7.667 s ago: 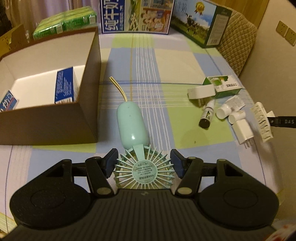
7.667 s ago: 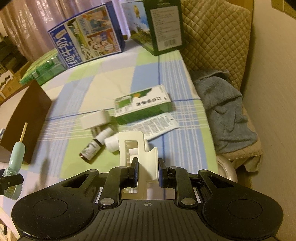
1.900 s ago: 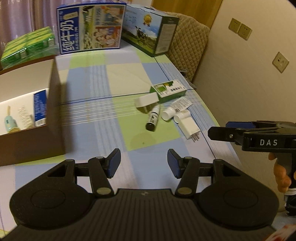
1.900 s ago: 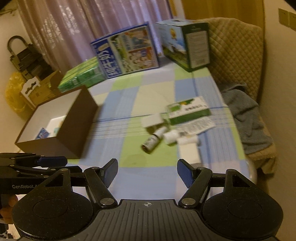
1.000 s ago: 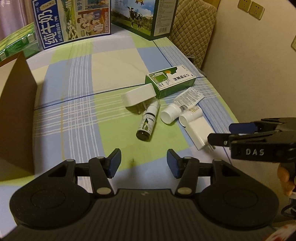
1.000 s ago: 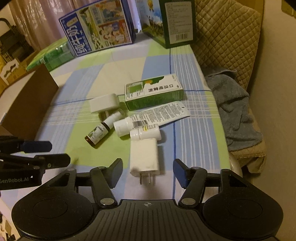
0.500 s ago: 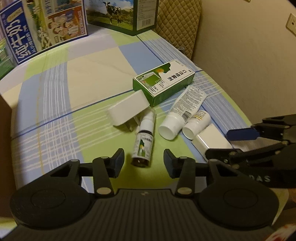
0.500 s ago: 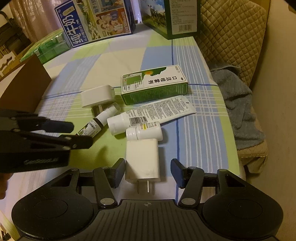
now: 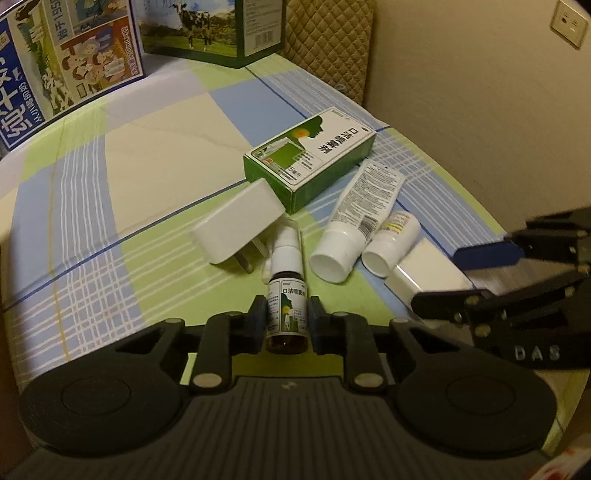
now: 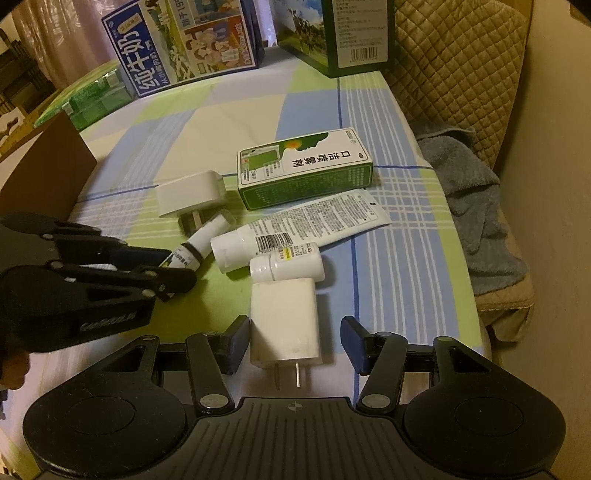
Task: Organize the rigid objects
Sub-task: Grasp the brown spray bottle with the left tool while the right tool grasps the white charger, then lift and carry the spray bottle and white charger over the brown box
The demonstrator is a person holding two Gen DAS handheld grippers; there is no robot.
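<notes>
While the left gripper (image 9: 286,320) is clamping its fingers on the small brown glass spray bottle with the green-and-white label (image 9: 287,302), the bottle is lying on the checked green, blue and cream cloth covering the bench (image 9: 155,177), white nozzle end pointing far. Both blue pads are pressing on the bottle's labelled body, near its brown base.

Right gripper (image 10: 293,341) is sitting with fingers released, straddling the flat white plug adapter with two metal prongs (image 10: 283,321). Left pad is just beside the adapter's edge, right pad is standing clear of it; prongs are pointing near, toward the camera.

Touching the adapter's far end, a small white pill bottle with a yellow label (image 10: 286,264) is lying on its side. Just beyond it, a white squeeze tube with printed text and a barcode (image 10: 295,230) is lying diagonally, cap end left. A green and white cardboard carton with Chinese lettering (image 10: 304,168) is lying flat beyond the tube. A second white plug block (image 10: 190,194) is resting left of the carton, with the spray bottle's nozzle just beside its prongs.

At the far edge of the bench, a blue milk carton box (image 10: 184,48) and a dark green box with a cow picture (image 9: 210,29) are standing upright. A brown cardboard box's corner (image 10: 48,170) is showing at far left. A grey towel (image 10: 476,206) is lying on a quilted tan seat (image 10: 458,55) to the right.
</notes>
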